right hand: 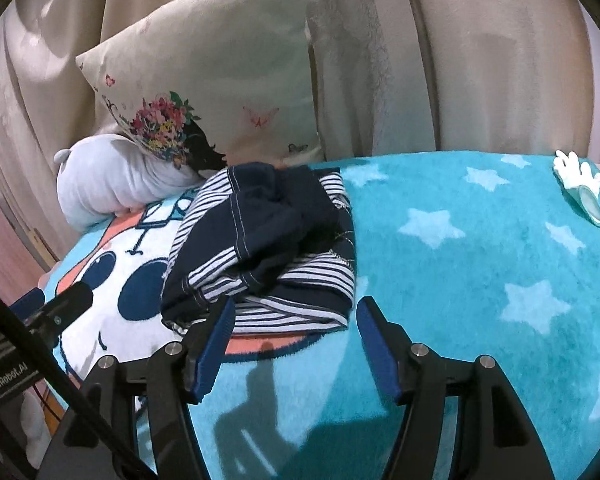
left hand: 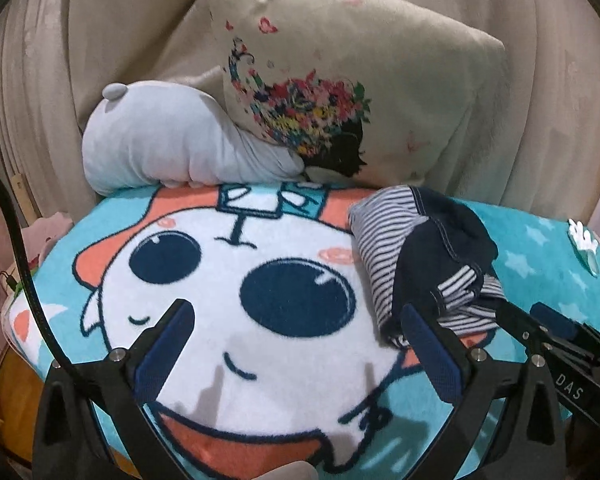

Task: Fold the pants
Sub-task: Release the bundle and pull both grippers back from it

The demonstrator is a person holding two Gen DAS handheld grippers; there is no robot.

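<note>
Two grippers hang spread and empty over the blanket [right hand: 480,240]: our left gripper [left hand: 296,344] stands at its widest over the cartoon face [left hand: 236,304], our right gripper [right hand: 296,336] just short of the pants [right hand: 260,248]. Those pants lie bunched near the floral cushion [right hand: 204,80], so we judge we should pinch the waistband corners and spread them flat first. Lettering reads "DAS" and "GenRobot.AI".

Beige curtains [right hand: 460,60] hang behind a bed with a turquoise cartoon blanket [right hand: 480,260].
</note>
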